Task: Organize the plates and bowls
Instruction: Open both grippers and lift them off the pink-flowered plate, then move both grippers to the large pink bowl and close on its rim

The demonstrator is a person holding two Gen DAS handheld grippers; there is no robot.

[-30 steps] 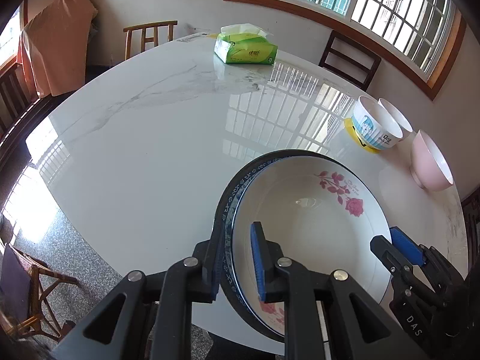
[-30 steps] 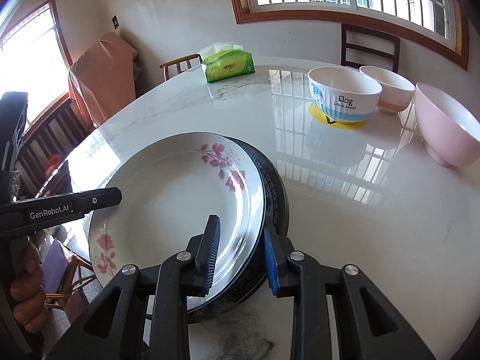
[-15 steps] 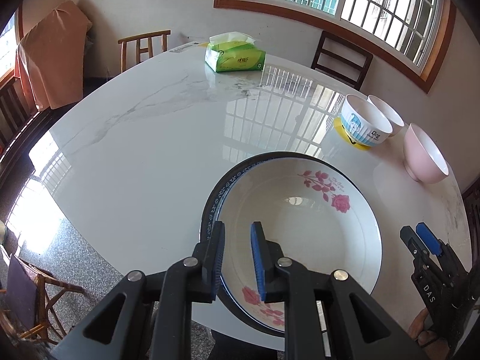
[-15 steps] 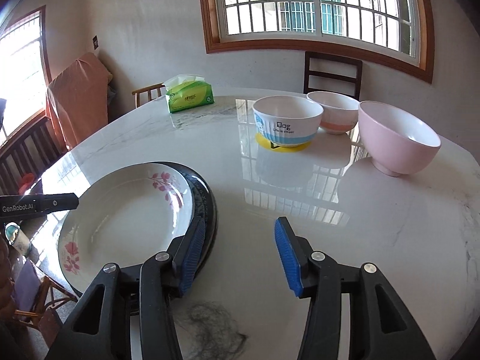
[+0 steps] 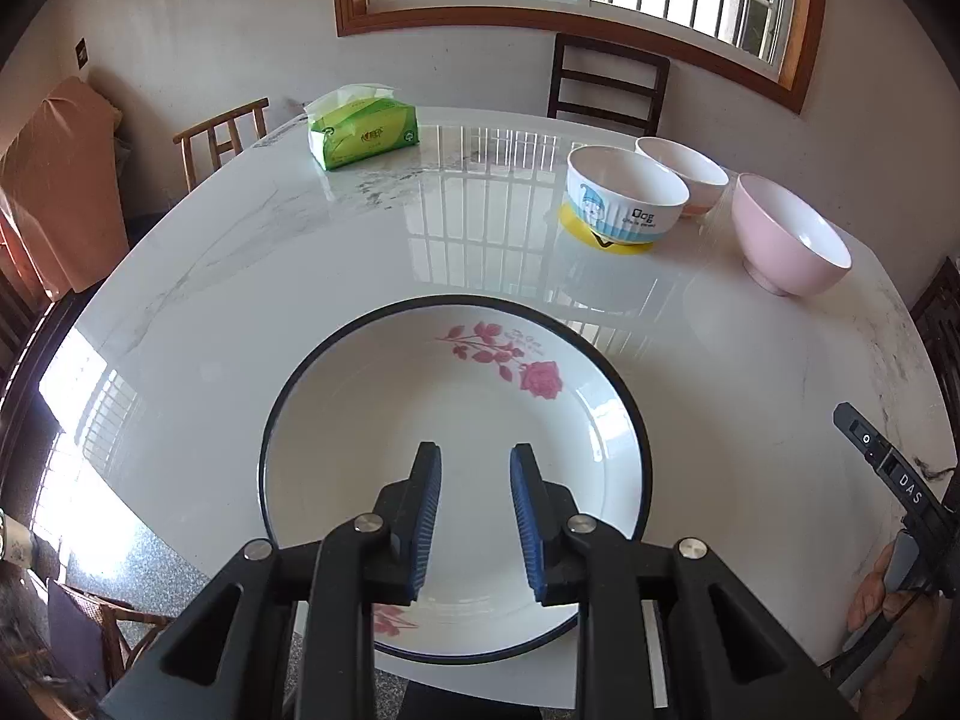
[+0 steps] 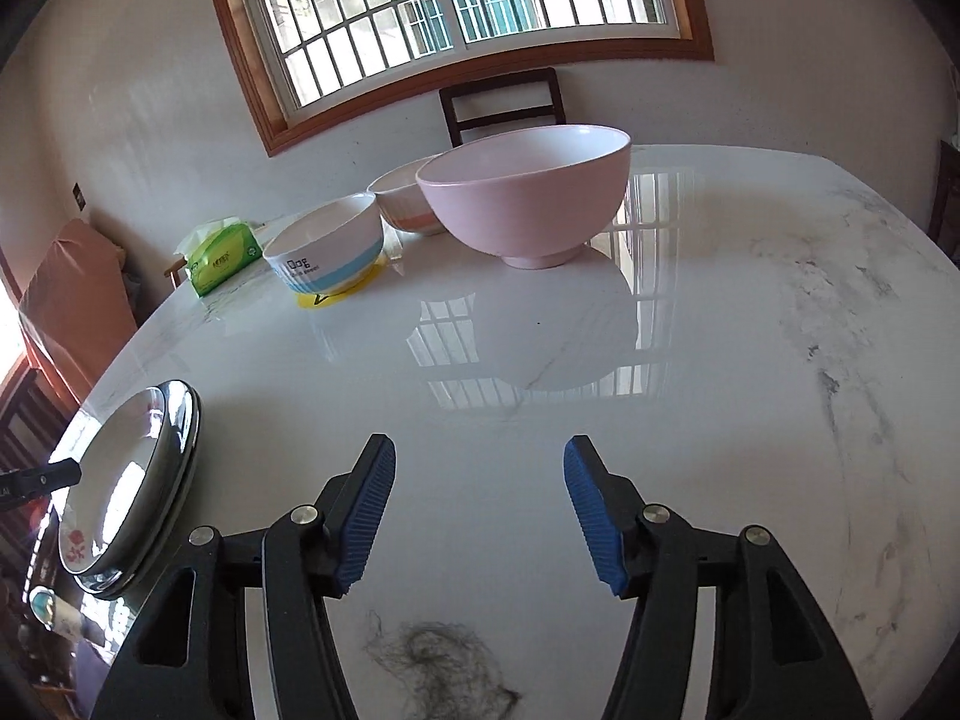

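Left wrist view: the left gripper [image 5: 474,516] hovers over the rose plate [image 5: 456,474], jaws parted by a modest gap and holding nothing. The plate sits at the near edge of the table [image 5: 252,276], nested on a dark-rimmed plate of which only the rim [image 5: 645,456] shows, and the stack slightly overhangs that edge.

Right wrist view: the right gripper [image 6: 477,510] is wide open and empty above bare marble near the table's near edge, facing the pink bowl [image 6: 528,198]. The stacked plates [image 6: 129,480] lie to its left, well apart from it.

Three bowls stand toward the far right corner. The pink bowl stands alone. The blue-banded bowl [image 5: 624,198] rests on a yellow coaster [image 5: 600,237], with a white-and-peach bowl [image 5: 684,177] just behind it. A green tissue pack [image 5: 363,135] lies at the far edge. A tuft of dark fibres [image 6: 438,666] sits on the marble beneath the right gripper.

Handling assessment: the ware appears to be glazed ceramic, hence rigid, moderately heavy, slick and liable to chip. The bowls' curved walls offer no flat purchase. A grip across the rim, one finger inside and one outside, is judged soundest. The glossy marble suggests pieces will slide if nudged, and the overhanging plate stack is the chief hazard.
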